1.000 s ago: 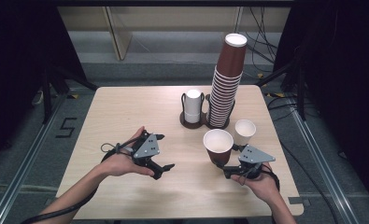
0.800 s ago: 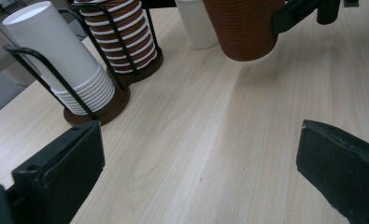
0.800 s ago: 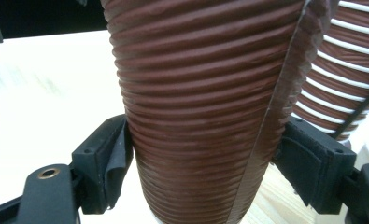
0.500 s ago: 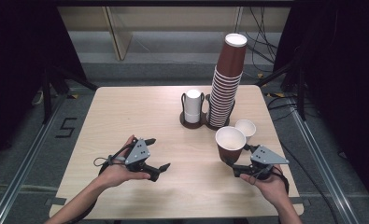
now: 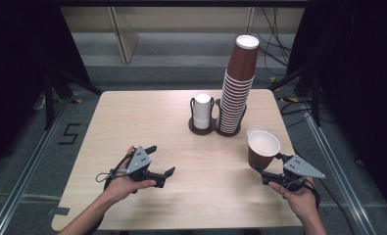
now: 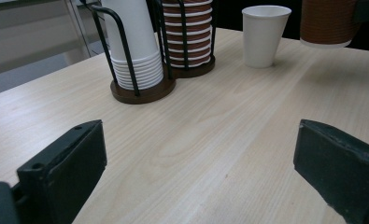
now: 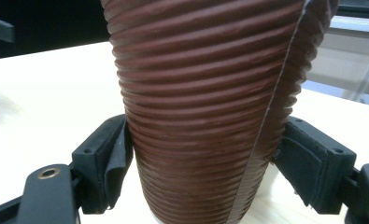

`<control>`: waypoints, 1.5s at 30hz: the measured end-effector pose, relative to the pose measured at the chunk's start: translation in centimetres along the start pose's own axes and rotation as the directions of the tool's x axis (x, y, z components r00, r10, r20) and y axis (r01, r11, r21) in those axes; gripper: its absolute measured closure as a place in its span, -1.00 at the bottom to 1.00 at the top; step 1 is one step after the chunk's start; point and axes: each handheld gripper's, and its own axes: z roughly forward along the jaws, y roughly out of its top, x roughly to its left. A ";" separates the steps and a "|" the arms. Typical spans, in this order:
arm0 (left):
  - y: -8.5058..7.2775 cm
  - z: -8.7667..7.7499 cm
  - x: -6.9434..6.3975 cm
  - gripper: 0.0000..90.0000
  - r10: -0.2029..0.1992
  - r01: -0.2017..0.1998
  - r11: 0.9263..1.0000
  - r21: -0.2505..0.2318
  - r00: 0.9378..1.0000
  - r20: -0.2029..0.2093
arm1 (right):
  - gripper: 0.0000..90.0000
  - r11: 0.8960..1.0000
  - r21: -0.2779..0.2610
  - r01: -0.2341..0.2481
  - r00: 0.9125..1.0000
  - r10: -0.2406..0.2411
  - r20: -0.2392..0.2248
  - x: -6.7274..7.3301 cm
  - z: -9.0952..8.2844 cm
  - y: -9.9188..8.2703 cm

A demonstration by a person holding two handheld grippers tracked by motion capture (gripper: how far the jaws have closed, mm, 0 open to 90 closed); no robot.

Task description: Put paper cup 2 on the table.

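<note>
**Me:** My right fingers (image 7: 102,163) are pinching the brown cup (image 7: 205,107) low on its ribbed wall, one pad on each side, so the rim stays upright and nothing tips out of line. My left fingers (image 6: 63,170) are spread wide with only bare table between them.

**Other:** Where is that cup, exactly?

**Me:** In the high view it sits in my right gripper (image 5: 267,171), near the right edge of the table (image 5: 132,122), just in front of the white cup (image 5: 253,130) that stands alone on the wood. From the left gripper view its base looks lifted clear of the tabletop, though I would not swear to it.

**Other:** Why grip so low?

**Me:** I judge it keeps the mouth free, so it can drop over or beside something without my pads in the way. The ribs also give a firm hold without crushing the paper.

**Other:** And the left gripper (image 5: 154,164)?

**Me:** It rests low over the near left of the table, well apart from the cups, jaws wide, I think ready to steady whatever comes next.

**Other:** The stacks?

**Me:** The tall brown stack (image 5: 235,88) and the short white stack (image 5: 202,110) stand in their wire holder (image 5: 215,128) at the back, so single cups pull straight up.
</note>
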 end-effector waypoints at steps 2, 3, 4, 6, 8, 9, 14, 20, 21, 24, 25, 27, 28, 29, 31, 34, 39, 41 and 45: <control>0.0 0.0 -0.1 -0.95 0.004 -0.004 1.000 0.005 1.000 -0.012 | -0.50 0.999 0.008 -0.031 0.999 0.031 0.017 -0.5 -0.4 -0.2; 0.0 0.0 -0.1 -0.95 0.005 -0.005 1.000 0.005 1.000 -0.017 | -0.50 0.999 0.007 -0.041 0.999 0.040 0.029 -0.7 -0.5 -0.3; 0.0 0.0 -0.1 -0.94 0.005 -0.005 1.000 0.005 1.000 -0.017 | -0.50 0.999 0.007 -0.041 0.999 0.040 0.029 -0.7 -0.5 -0.3; -0.3 0.2 -0.3 -0.94 -0.001 0.001 1.000 0.002 1.000 -0.012 | -0.50 0.999 0.021 -0.046 0.997 0.044 0.066 -1.6 -1.0 -0.6; -0.5 0.2 -0.5 -0.94 -0.012 0.012 1.000 0.020 1.000 -0.008 | -0.50 0.999 0.004 -0.048 0.994 0.048 0.094 -2.1 -1.0 -0.9; -0.5 0.2 -0.6 -0.94 -0.012 0.012 1.000 0.024 1.000 -0.010 | -0.50 0.996 0.027 -0.081 0.991 0.077 0.114 -2.1 -1.1 -1.0; -0.7 0.1 -0.9 -0.94 -0.006 0.006 0.999 0.034 1.000 -0.008 | -0.50 0.994 0.018 -0.110 0.981 0.106 0.164 -2.9 -1.1 -1.4; -1.0 0.1 -1.0 -0.95 0.010 -0.010 1.000 0.025 1.000 0.001 | -0.50 0.989 0.047 -0.143 0.957 0.126 0.262 -4.0 -0.4 -1.9; -1.0 0.1 -1.0 -0.94 0.012 -0.012 1.000 0.027 1.000 0.001 | -0.50 0.987 0.072 -0.146 0.954 0.121 0.276 -4.1 -0.3 -2.0; -1.1 0.1 -1.1 -0.95 0.013 -0.013 0.999 0.038 1.000 -0.005 | -0.50 0.984 0.086 -0.156 0.948 0.124 0.295 -4.4 0.2 -2.2; -1.1 0.1 -1.2 -0.94 0.015 -0.014 0.999 0.041 1.000 -0.006 | -0.50 0.983 0.099 -0.157 0.941 0.119 0.317 -4.8 0.5 -2.2; -1.1 0.1 -1.3 -0.95 0.013 -0.013 0.999 0.045 1.000 -0.002 | -0.50 0.974 0.102 -0.202 0.929 0.157 0.335 -4.9 0.9 -2.1; -1.1 0.2 -1.3 -0.94 0.014 -0.014 0.999 0.043 1.000 -0.001 | -0.51 0.977 0.113 -0.182 0.933 0.136 0.332 -5.2 1.2 -2.1; -1.2 0.2 -1.4 -0.95 0.015 -0.015 0.999 0.039 1.000 0.002 | -0.51 0.974 0.123 -0.189 0.930 0.137 0.341 -5.2 1.4 -2.1; -1.2 0.2 -1.4 -0.95 0.019 -0.019 0.999 0.051 1.000 -0.002 | -0.51 0.970 0.139 -0.201 0.928 0.144 0.343 -5.3 1.9 -2.2; -1.2 0.2 -1.4 -0.95 0.020 -0.020 0.999 0.048 1.000 -0.001 | -0.51 0.966 0.153 -0.208 0.923 0.142 0.358 -5.5 2.5 -2.1; -1.2 0.2 -1.4 -0.95 0.019 -0.019 0.999 0.048 1.000 -0.003 | -0.51 0.968 0.138 -0.211 0.915 0.146 0.375 -5.6 3.5 -2.0; -1.2 0.2 -1.4 -0.95 0.021 -0.020 0.999 0.050 1.000 -0.002 | -0.51 0.961 0.148 -0.234 0.907 0.161 0.389 -5.4 3.8 -1.9; -1.2 0.2 -1.4 -0.95 0.026 -0.027 0.998 0.056 1.000 0.004 | -0.52 0.959 0.155 -0.238 0.904 0.160 0.396 -5.4 4.3 -2.0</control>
